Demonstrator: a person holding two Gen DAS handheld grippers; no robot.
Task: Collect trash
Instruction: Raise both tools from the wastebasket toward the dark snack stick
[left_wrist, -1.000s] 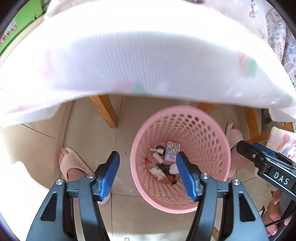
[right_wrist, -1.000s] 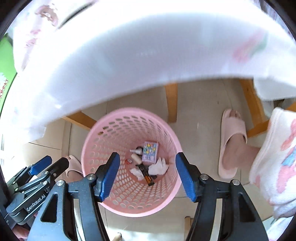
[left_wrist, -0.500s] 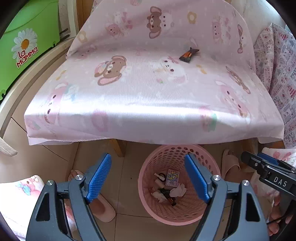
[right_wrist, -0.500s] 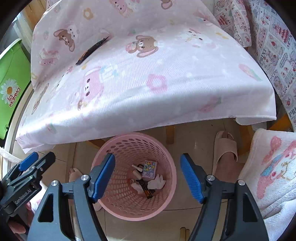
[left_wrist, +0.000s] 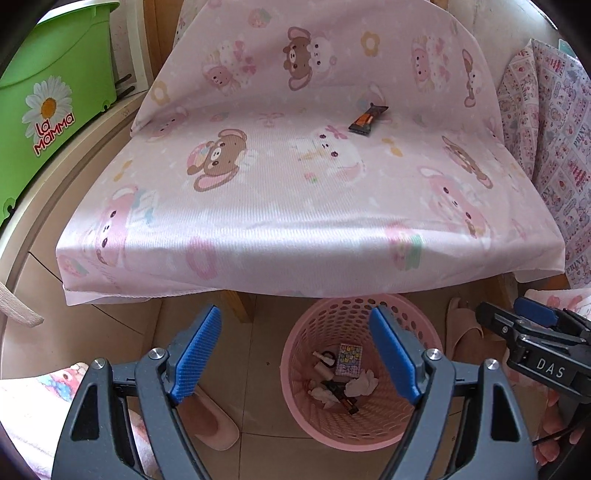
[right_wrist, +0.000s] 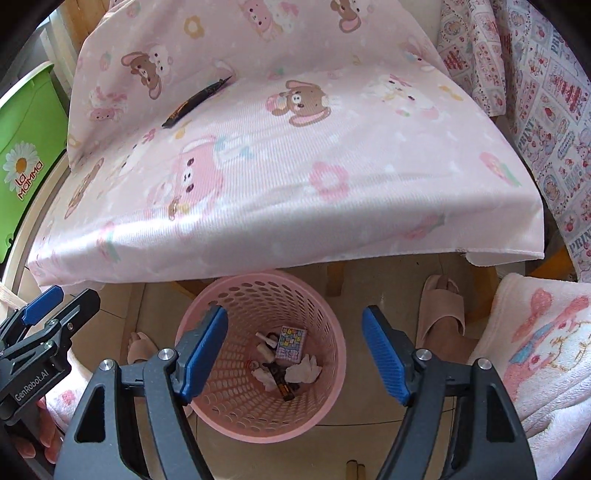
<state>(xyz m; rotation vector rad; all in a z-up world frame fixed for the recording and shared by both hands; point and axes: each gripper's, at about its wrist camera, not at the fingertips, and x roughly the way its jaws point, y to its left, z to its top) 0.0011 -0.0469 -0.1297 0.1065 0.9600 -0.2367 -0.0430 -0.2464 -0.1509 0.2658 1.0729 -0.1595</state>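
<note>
A: Left gripper?

B: Spread wide, pads bare, gripping nothing. Just been opening at the jaws, with nothing between them. Aimed steeply down, above the pink perforated wastebasket on the tiled floor.

A: And the right gripper?

B: Same story: gaping, nothing caught, just been opening too. Directly above the same wastebasket, basket mouth framed between the blue pads.

A: Side by side, then?

B: Yes, close together but apart, each visible at the edge of the other's view.

A: Trash inside the basket?

B: At the bottom: a small patterned box, a crumpled white tissue just beside it, a dark wrapper with an orange band lying flat, plus a few small pale bits, too small to name.

A: Anything left outside?

B: One dark-and-orange snack wrapper, lying flat on the pink bear-print cloth, far back on the surface, well apart from both grippers.

A: And the cloth?

B: Draped over something with wooden legs, front edge hanging over the far rim of the basket.

A: Around the basket?

B: A pink slipper to the left, another to the right, a foot in each. A green "La Mamma" bin far left.
</note>
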